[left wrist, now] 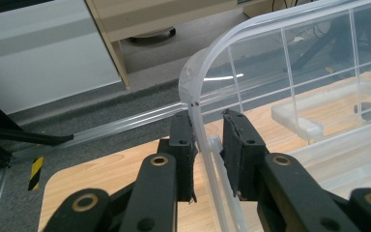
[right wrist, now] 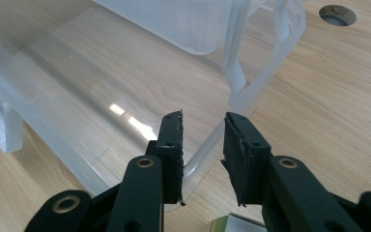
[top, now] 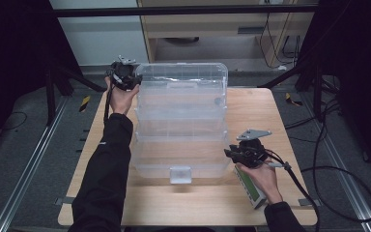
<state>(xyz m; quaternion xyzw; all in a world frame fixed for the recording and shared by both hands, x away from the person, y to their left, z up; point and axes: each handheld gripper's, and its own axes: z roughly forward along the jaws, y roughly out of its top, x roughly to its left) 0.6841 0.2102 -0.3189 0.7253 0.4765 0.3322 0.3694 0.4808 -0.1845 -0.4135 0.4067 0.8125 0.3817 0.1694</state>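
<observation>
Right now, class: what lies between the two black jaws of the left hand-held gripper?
The rim of the clear plastic storage box's raised lid runs between the left hand-held gripper jaws, as the left gripper view shows; a gap remains on one side.
</observation>
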